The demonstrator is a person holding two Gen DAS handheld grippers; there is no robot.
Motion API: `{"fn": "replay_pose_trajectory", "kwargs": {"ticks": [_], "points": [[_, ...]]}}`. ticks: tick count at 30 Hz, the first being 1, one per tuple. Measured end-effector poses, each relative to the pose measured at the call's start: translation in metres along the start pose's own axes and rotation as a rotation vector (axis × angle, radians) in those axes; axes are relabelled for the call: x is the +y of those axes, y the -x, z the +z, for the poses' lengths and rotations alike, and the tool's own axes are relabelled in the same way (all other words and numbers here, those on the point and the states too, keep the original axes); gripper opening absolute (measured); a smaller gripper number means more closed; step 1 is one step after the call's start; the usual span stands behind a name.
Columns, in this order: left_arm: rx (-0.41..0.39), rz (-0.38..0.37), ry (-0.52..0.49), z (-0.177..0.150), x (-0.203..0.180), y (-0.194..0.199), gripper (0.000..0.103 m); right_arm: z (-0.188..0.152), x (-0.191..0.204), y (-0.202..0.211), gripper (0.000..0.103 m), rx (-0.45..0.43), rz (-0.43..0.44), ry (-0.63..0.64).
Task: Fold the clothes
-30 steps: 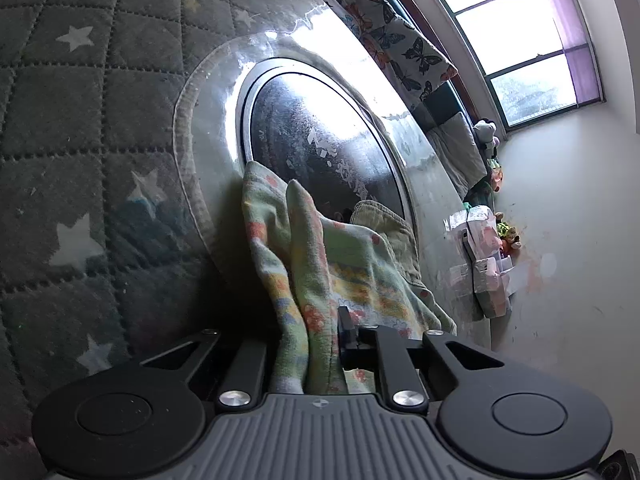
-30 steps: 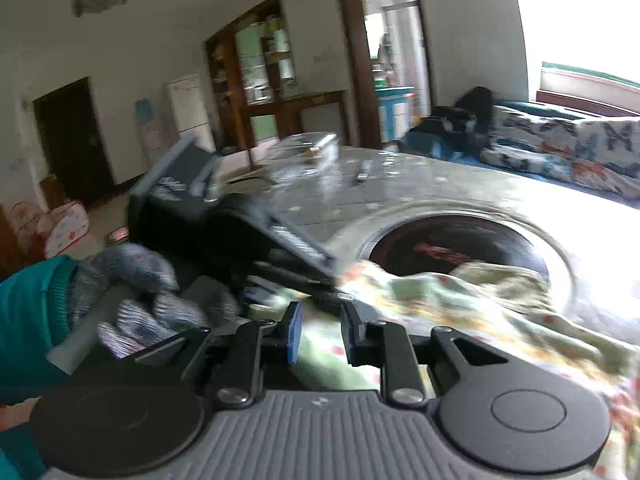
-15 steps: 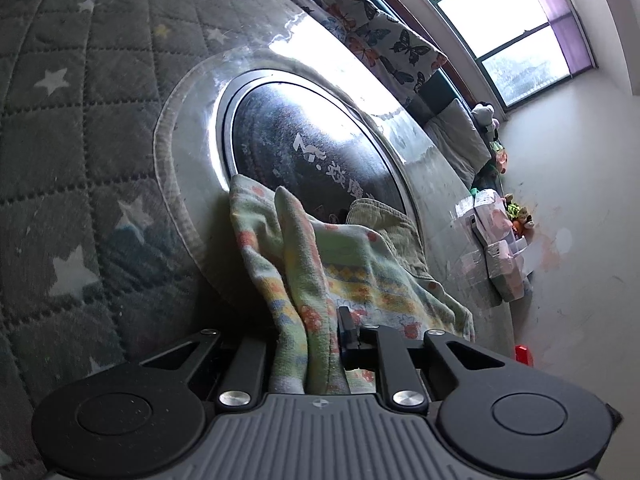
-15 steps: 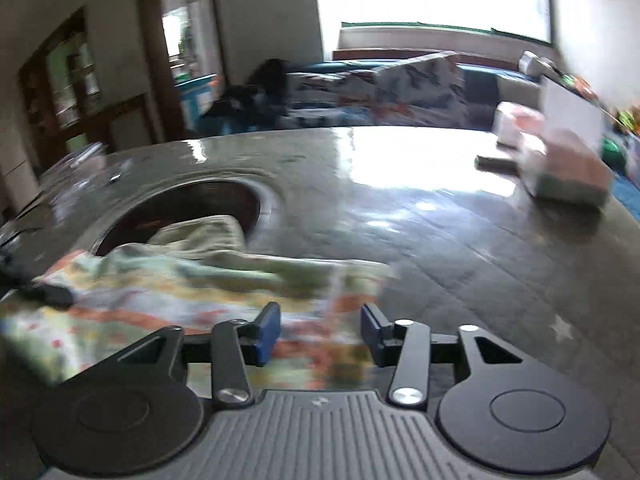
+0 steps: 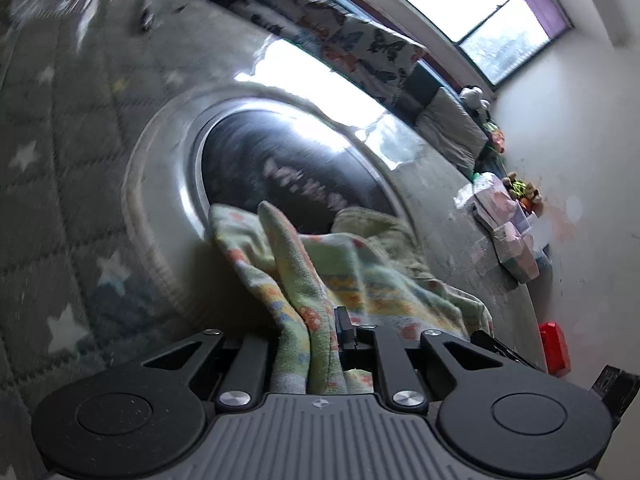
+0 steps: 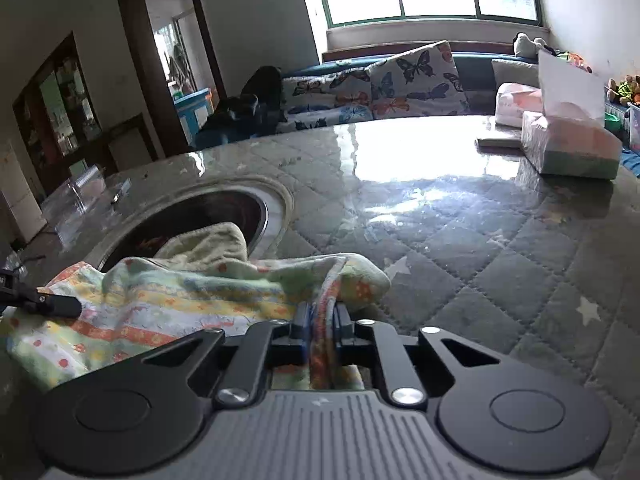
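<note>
A light green patterned cloth [image 6: 180,300] with orange and yellow prints lies on the quilted grey table cover, partly over the round dark recess in the table. My right gripper [image 6: 321,322] is shut on a bunched corner of the cloth. My left gripper [image 5: 308,332] is shut on another bunched edge of the same cloth [image 5: 340,264]. A fingertip of the left gripper shows at the left edge of the right wrist view [image 6: 52,306], on the cloth.
The round recess [image 6: 208,216] with its metal rim sits in the table [image 6: 500,264]. Tissue packs [image 6: 568,148] stand at the far right edge. A clear plastic box [image 6: 80,192] stands at the far left. A red object [image 5: 554,348] sits by the table edge. A butterfly-print sofa [image 6: 380,84] lies behind.
My right gripper was open over the cloth's corner and has now shut on it. My left gripper kept its hold and its view swung slightly.
</note>
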State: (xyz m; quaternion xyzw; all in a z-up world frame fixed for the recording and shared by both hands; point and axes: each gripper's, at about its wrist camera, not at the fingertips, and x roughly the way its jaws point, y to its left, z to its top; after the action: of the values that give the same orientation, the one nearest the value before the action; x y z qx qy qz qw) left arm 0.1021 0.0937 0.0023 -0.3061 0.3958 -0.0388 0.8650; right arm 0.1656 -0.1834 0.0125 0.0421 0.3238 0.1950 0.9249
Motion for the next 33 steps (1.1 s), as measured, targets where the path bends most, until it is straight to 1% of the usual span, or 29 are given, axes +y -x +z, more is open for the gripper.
{"fn": "replay_pose_trajectory", "kwargs": {"ticks": [4, 8, 14, 17, 21, 23, 25, 27, 29, 30, 32, 33], "points": [[-0.012, -0.041, -0.072, 0.011, -0.026, 0.001, 0.011, 0.008, -0.007, 0.024, 0.008, -0.062, -0.021, -0.011], [-0.006, -0.084, -0.147, 0.021, -0.063, -0.012, 0.01, 0.016, -0.017, 0.046, 0.008, -0.116, -0.057, -0.026], [0.024, -0.165, -0.235, 0.026, -0.121, -0.048, 0.01, 0.027, -0.052, 0.078, 0.008, -0.18, -0.178, -0.065], [0.04, -0.209, -0.275, 0.023, -0.147, -0.066, 0.01, 0.027, -0.075, 0.092, 0.008, -0.211, -0.249, -0.084], [0.055, -0.261, -0.316, 0.021, -0.178, -0.089, 0.01, 0.024, -0.104, 0.105, 0.008, -0.241, -0.32, -0.126], [0.069, -0.288, -0.337, 0.018, -0.187, -0.101, 0.011, 0.02, -0.115, 0.107, 0.008, -0.231, -0.347, -0.142], [0.116, -0.282, -0.332, 0.013, -0.191, -0.119, 0.011, 0.015, -0.133, 0.103, 0.008, -0.187, -0.383, -0.168], [0.189, -0.263, -0.333, 0.004, -0.191, -0.137, 0.011, 0.006, -0.145, 0.097, 0.008, -0.144, -0.403, -0.182], [0.256, -0.225, -0.327, -0.007, -0.186, -0.153, 0.013, -0.003, -0.155, 0.091, 0.008, -0.102, -0.423, -0.184], [0.276, -0.204, -0.326, -0.012, -0.183, -0.157, 0.014, -0.006, -0.158, 0.087, 0.008, -0.084, -0.432, -0.185], [0.293, -0.18, -0.324, -0.016, -0.177, -0.161, 0.022, -0.012, -0.164, 0.08, 0.008, -0.052, -0.435, -0.206], [0.296, -0.18, -0.323, -0.016, -0.175, -0.161, 0.021, -0.013, -0.167, 0.077, 0.009, -0.039, -0.434, -0.215]]}}
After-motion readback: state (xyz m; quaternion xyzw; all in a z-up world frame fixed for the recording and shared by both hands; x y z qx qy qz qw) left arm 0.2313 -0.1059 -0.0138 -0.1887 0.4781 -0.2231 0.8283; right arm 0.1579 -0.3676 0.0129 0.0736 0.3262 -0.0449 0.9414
